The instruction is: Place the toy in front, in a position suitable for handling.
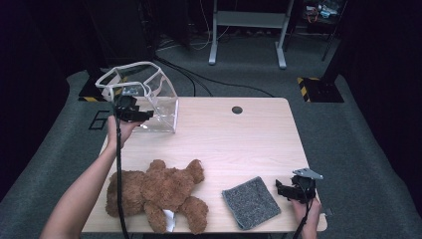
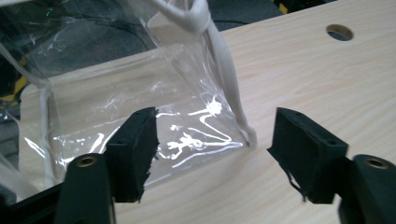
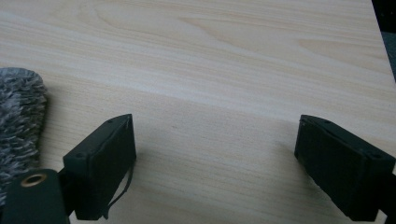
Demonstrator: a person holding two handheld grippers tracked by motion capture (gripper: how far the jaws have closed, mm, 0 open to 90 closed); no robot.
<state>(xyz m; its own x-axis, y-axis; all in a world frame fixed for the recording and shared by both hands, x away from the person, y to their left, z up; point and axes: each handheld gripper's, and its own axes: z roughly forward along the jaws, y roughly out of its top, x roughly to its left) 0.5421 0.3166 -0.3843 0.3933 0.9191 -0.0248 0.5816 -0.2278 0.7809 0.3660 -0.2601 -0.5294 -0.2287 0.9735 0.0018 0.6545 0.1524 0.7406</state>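
A clear plastic bag (image 1: 149, 94) with white trim stands open at the table's far left corner. My left gripper (image 1: 133, 112) is at its near side, open; in the left gripper view the bag's (image 2: 140, 93) lower corner and white seam lie just beyond the gap between the jaws (image 2: 212, 154), and neither pad presses on it. A brown teddy bear (image 1: 159, 194) lies on its back at the front left. A grey fuzzy cloth (image 1: 251, 201) lies flat at the front right. My right gripper (image 1: 291, 190) rests to its right, open over bare wood (image 3: 215, 163), with the cloth's edge (image 3: 18, 116) beside its left jaw.
The wooden table (image 1: 224, 139) has a round hole (image 1: 237, 110) near its far edge. Beyond it on the grey floor stand a metal frame (image 1: 246, 30) and a black-and-yellow striped base (image 1: 318, 87). Cables trail from both grippers off the front edge.
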